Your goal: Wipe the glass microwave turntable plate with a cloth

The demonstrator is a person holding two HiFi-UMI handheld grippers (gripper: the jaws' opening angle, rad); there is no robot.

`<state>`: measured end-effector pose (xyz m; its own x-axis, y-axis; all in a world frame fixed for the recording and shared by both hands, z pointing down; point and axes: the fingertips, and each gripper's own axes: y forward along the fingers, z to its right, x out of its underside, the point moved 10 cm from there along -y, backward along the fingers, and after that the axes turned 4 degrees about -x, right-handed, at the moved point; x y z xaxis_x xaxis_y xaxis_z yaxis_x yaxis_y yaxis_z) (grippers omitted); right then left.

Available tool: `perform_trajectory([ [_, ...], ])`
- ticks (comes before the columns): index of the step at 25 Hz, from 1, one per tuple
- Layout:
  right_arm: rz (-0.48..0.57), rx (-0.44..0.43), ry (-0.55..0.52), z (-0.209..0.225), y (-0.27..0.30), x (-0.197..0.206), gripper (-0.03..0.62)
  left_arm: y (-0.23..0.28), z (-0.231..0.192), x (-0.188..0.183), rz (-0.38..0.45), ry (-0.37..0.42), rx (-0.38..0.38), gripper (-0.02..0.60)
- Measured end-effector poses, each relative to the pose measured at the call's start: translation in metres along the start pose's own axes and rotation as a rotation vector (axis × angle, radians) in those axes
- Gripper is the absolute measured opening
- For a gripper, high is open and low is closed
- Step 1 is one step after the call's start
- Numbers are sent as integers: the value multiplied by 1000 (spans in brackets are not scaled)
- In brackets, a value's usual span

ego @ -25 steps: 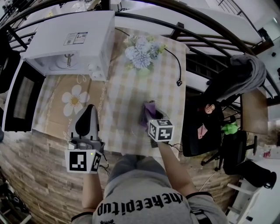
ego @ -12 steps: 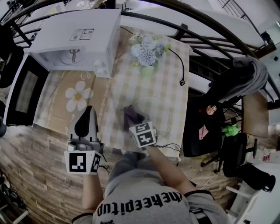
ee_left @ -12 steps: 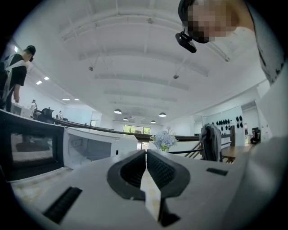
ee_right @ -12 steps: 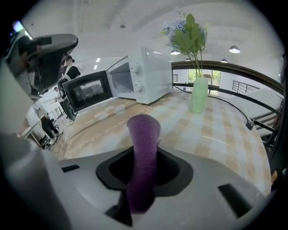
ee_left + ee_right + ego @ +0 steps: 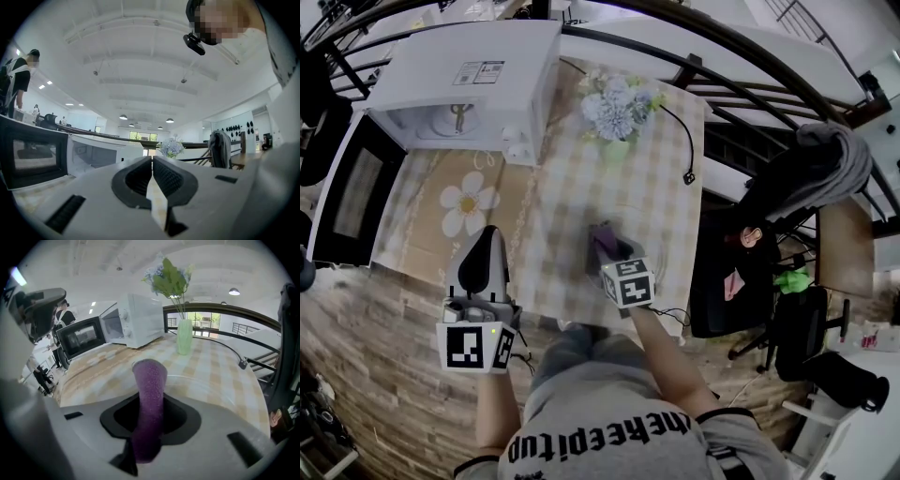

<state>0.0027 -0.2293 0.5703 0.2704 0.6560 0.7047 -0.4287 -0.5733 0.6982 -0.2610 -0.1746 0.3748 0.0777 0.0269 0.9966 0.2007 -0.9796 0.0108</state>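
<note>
My right gripper (image 5: pixel 607 247) is shut on a purple cloth (image 5: pixel 149 382), which stands up between the jaws and folds over at the top. The cloth (image 5: pixel 603 237) is pressed down near the front right of the checked table (image 5: pixel 581 187). Just beyond the cloth, the clear rim of the glass turntable plate (image 5: pixel 206 383) curves across the tablecloth in the right gripper view. My left gripper (image 5: pixel 490 234) hangs over the table's front left part, apart from the plate. Its ribbed pads (image 5: pixel 140 176) meet with nothing between them.
A white microwave (image 5: pixel 459 80) stands at the back left with its door (image 5: pixel 352 202) swung open. A green vase of flowers (image 5: pixel 614 108) stands behind the plate, and a black cord with a plug (image 5: pixel 687 176) lies at the right edge. A chair with clothes (image 5: pixel 741 272) is beyond that edge.
My right gripper swept the cloth left across the plate, then came partway back to the right. The left gripper has stayed where it was.
</note>
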Motion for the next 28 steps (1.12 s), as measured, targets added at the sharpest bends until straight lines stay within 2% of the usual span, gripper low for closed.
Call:
perform_trajectory([
  [19,26,211,154,82,-44,30,115,1,18,-5,10,12,44,11],
  [28,21,296,194,108,-67,47,115,-10,17,-7,17,15,33,11],
])
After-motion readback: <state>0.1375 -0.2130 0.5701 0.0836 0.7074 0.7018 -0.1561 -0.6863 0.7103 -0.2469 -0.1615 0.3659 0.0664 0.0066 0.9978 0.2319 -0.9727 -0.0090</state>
